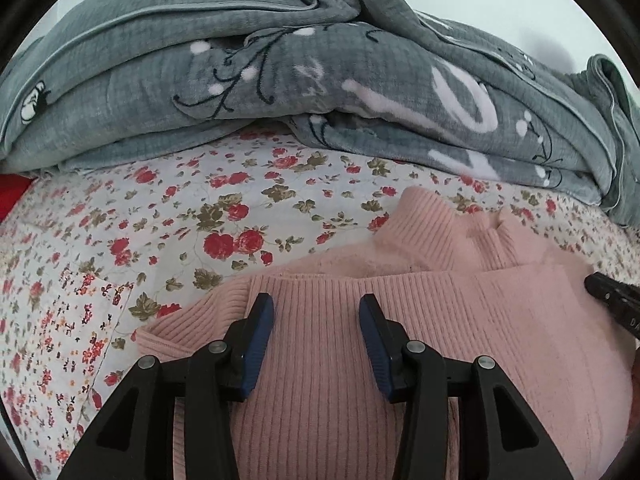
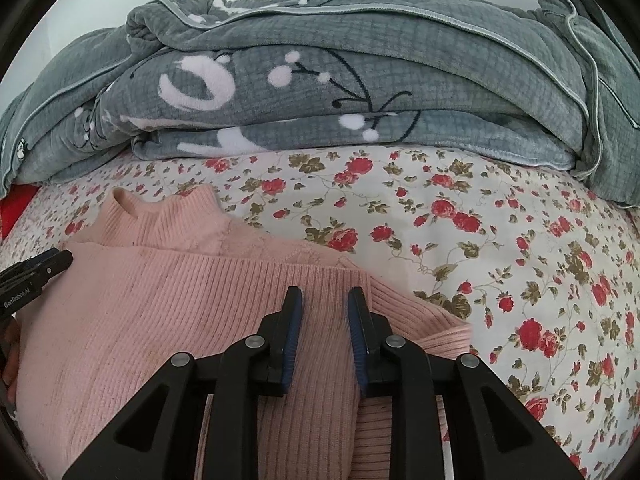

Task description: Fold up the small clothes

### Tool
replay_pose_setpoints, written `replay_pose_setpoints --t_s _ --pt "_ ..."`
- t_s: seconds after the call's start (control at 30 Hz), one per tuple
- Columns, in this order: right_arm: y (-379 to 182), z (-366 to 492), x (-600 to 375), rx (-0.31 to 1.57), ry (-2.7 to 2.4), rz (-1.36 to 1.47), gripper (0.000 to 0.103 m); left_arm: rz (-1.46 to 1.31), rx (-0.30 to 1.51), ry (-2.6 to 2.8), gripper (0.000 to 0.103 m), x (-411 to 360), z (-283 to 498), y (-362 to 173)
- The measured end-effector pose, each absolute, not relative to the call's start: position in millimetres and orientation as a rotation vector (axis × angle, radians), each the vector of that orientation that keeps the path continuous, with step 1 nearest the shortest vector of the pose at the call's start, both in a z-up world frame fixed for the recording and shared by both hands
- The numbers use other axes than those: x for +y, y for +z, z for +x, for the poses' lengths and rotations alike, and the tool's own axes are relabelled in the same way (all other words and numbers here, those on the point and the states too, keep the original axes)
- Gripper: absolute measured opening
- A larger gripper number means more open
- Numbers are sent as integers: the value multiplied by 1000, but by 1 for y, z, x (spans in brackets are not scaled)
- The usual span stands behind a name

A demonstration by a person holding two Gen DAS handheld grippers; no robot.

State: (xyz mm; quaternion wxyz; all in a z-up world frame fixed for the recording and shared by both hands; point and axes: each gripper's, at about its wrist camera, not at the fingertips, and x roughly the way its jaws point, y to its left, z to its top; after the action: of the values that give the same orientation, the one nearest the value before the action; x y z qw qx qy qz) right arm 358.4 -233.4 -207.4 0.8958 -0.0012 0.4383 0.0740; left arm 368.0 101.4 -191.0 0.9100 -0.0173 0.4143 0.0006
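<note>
Two grippers over pink ribbed sweater on floral bedsheet.
Left gripper: jaws apart, nothing clamped. Right gripper: narrow gap, opening, empty. Grey blanket folded behind.

Left gripper: black plastic frame with two angled struts per side, round silver screw heads at the joints, and dark blue ribbed pads lining the inner faces of the fingers. Right gripper: the same black frame, silver screws and blue ribbed pads. White lettering marked the left gripper's black side.
</note>
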Motion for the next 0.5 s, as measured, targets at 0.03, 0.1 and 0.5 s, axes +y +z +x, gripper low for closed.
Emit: replay_pose_setpoints --t_s 0.03,0.1,0.5 --pt "-207 358 -233 909 153 -6 25 -33 854 3 43 101 368 -191" --pt "-207 359 -232 912 161 -14 28 -35 855 1 43 102 368 -191" --pt "-152 275 -230 809 197 -38 85 -116 815 -85 65 122 337 -173"
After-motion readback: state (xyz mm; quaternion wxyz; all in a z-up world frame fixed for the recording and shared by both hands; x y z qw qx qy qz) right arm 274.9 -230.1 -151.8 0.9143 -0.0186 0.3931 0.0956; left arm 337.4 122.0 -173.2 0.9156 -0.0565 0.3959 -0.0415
